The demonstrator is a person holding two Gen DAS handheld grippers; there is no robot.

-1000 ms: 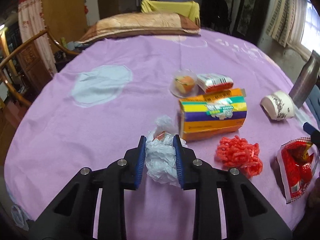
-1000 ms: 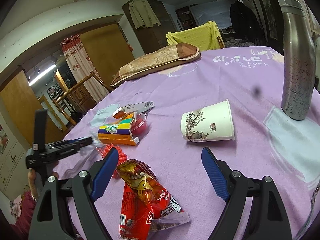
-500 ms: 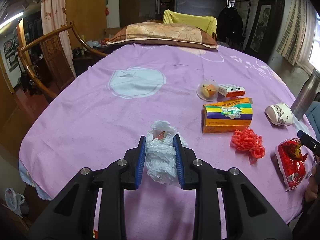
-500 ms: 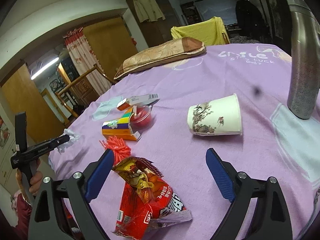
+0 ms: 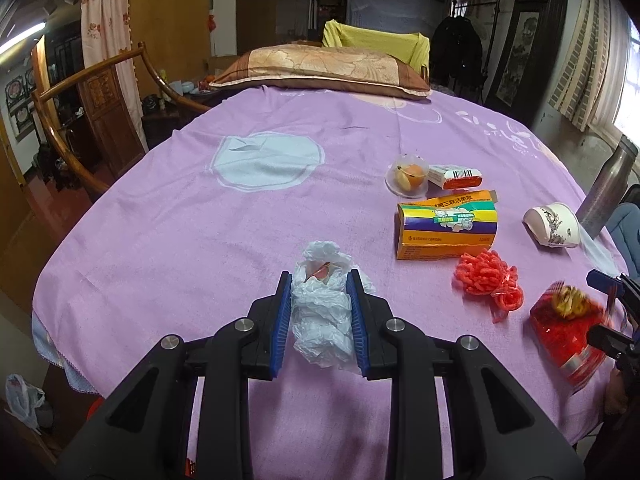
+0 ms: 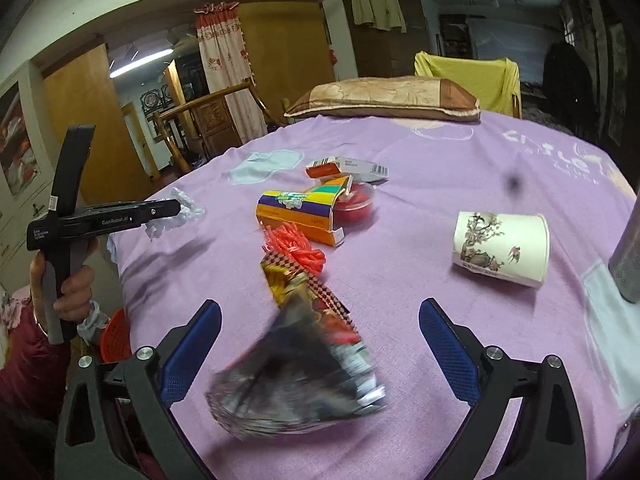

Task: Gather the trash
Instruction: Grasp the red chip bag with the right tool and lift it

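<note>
Your left gripper (image 5: 320, 316) is clamped on a crumpled white bag (image 5: 322, 312), held above the near edge of the purple cloth (image 5: 180, 220). Your right gripper (image 6: 320, 348) is spread wide, its pads on either side of the blurred red snack packet (image 6: 304, 364) without touching it. Beyond lie red string (image 5: 486, 278), a yellow box (image 5: 446, 228), and a tipped paper cup (image 6: 500, 248).

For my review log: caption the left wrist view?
Left gripper clamps a white wad above the purple cloth.
</note>
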